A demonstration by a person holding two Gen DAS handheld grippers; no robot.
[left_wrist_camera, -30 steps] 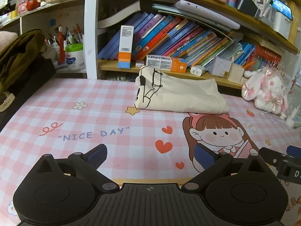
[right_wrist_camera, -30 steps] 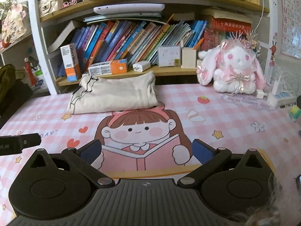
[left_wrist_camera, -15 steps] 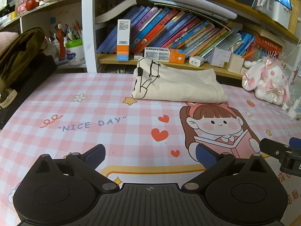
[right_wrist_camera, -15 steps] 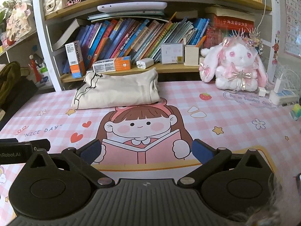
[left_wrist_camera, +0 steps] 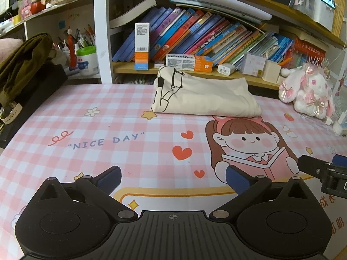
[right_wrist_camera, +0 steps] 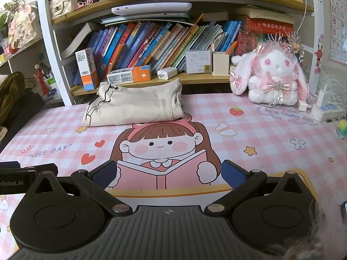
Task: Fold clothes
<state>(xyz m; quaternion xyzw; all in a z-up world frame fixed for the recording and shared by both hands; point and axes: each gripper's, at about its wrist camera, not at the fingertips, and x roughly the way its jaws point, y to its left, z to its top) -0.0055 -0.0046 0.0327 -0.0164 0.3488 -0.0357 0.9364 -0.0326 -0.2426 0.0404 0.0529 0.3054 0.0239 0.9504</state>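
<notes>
Left wrist view: over the last second we drew back; the folded cream cotton garment with black line print (left_wrist_camera: 203,96) now sits farther off, at the pink checked mat's (left_wrist_camera: 108,112) far edge below the bookshelf. Left gripper (left_wrist_camera: 172,176) and right gripper (right_wrist_camera: 168,172) both spread, empty. We judge folding finished.

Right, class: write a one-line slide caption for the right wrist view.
Right gripper open over the pink checked mat, facing a folded cream garment below the bookshelf, plush rabbit beside it.

Bare mat (left_wrist_camera: 130,130) lies open ahead; the folded garment (left_wrist_camera: 206,99), bookshelf (left_wrist_camera: 195,69) and plush rabbit (right_wrist_camera: 273,73) block the back.
</notes>
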